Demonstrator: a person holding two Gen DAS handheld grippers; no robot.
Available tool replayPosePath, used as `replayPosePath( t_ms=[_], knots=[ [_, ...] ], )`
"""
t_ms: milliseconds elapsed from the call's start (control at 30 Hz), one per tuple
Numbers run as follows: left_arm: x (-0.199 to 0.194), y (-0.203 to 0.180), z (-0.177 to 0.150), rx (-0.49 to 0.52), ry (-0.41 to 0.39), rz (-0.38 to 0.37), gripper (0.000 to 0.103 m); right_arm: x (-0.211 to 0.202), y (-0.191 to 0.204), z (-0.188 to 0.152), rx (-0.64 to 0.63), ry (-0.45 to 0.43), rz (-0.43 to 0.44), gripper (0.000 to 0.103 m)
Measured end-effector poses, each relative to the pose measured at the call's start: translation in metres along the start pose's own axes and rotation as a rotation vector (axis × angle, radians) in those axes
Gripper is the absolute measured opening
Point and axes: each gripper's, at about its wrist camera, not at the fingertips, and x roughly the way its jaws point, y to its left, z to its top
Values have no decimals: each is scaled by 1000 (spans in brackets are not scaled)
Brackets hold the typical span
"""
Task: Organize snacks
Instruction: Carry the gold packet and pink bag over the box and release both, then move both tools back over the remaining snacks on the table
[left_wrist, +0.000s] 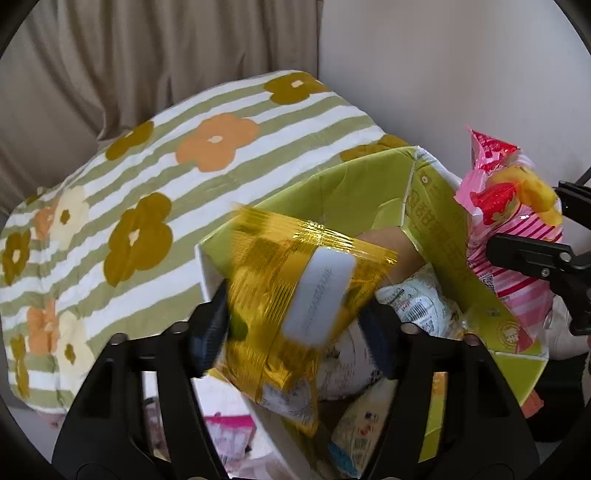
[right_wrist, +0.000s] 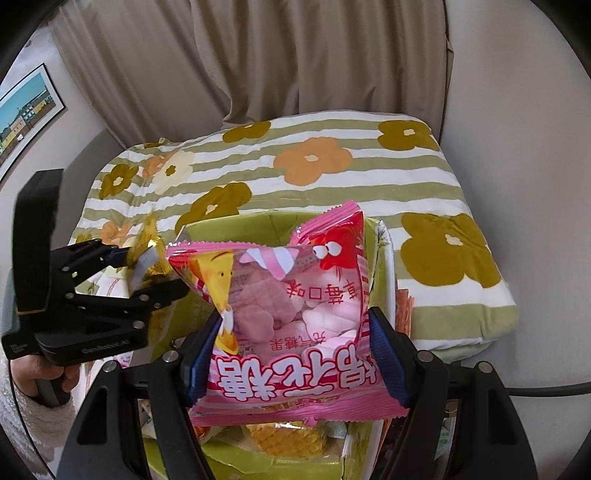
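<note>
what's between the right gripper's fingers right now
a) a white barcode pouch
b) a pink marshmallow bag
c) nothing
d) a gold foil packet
b: in the right wrist view the right gripper has its blue pads pressed on both sides of the pink marshmallow bag, held above the green box.

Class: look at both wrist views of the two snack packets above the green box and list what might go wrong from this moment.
1. The gold packet sits between the left gripper's parted jaws, over the green box's near wall; it may tip outside.
2. The right gripper pinches only the pink marshmallow bag's lower part, so the puffy bag might slip.
3. The two grippers are close together and might collide.
</note>
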Motion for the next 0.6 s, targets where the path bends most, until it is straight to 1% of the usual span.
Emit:
replayPosePath(
  t_ms=[33,67,100,167,200,400,533,600],
  knots=[
    [3,-1,1,2,4,12,99,1,0,1,2,3,-1,70],
    [5,-1,1,1,3,25,103,2,-1,1,3,6,-1,70],
    [5,-1,0,-5,-2,21,103,3,0,1,4,8,-2,70],
    [4,0,-4,-22,6,-18,103,4,1,-2,7,13,-7,70],
    [4,2,-6,-37,9,-22,103,4,2,-3,9,13,-9,70],
    [-8,10,-21,-89,3,-25,103,7,-1,-7,38,19,-4,70],
    [-12,14,-27,-95,11,-5,103,15,-3,-2,41,36,-9,70],
    [-14,18,-31,-115,18,-10,103,20,-4,3,45,45,-4,70]
  ],
)
